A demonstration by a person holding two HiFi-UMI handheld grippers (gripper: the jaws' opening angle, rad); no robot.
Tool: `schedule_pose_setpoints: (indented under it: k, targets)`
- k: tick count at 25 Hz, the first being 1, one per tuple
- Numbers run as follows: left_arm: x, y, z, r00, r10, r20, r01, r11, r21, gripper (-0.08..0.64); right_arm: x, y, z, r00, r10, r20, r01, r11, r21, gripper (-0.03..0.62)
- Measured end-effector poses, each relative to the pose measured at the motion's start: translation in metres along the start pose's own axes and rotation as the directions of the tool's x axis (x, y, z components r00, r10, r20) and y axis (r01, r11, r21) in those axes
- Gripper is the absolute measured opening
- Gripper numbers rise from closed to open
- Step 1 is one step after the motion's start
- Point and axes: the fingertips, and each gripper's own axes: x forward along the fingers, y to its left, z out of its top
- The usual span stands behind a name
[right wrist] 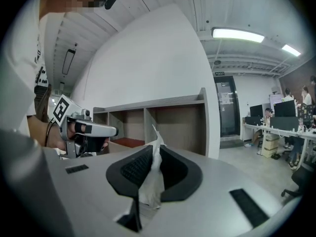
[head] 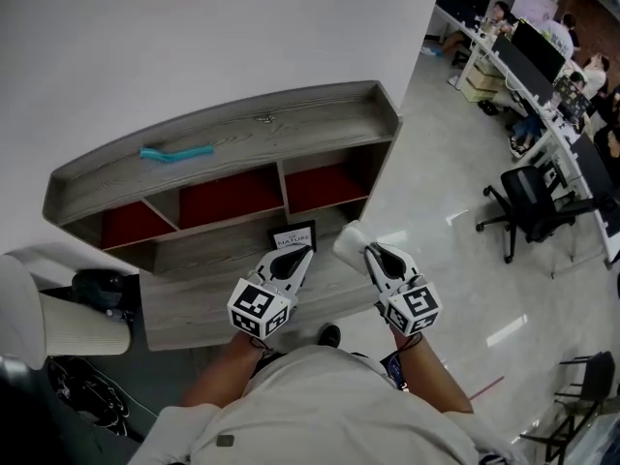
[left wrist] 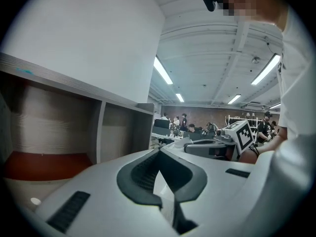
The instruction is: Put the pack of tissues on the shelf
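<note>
A teal thing (head: 176, 152) can be seen lying on top of the shelf (head: 242, 124), over to the left. Lower down, the left gripper (head: 294, 253) is clamped shut on the dark-labelled end of the pack of tissues (head: 294, 236), which is held just in front of the red compartments. The right gripper (head: 372, 252) has its jaws pinched tight on the crinkly white wrapper at the other end. An office chair (head: 528, 201) is parked way off right.

Left gripper (head: 294, 254) and right gripper (head: 372, 251) side by side, forward, both jaws clamped nearly together.
</note>
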Motion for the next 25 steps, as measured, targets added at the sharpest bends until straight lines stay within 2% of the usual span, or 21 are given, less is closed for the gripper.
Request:
schedule_pose_setpoints:
  k: [6, 15, 25]
  targets:
    - [0.022, 0.009, 0.003, 0.997, 0.068, 0.021, -0.068, 0.998, 0.004, 0.015, 0.022, -0.026, 0.001, 0.998, 0.065, -0.003, -0.065, 0.998, -0.019, 0.057]
    - [0.038, 0.037, -0.004, 0.988, 0.154, -0.001, -0.154, 0.988, 0.0, 0.015, 0.071, -0.042, -0.007, 0.988, 0.154, -0.011, -0.154, 0.988, -0.025, 0.057]
    - [0.062, 0.072, -0.014, 0.977, 0.208, -0.035, -0.209, 0.978, -0.013, 0.017, 0.131, -0.061, -0.015, 0.979, 0.202, -0.026, -0.203, 0.978, -0.051, 0.055]
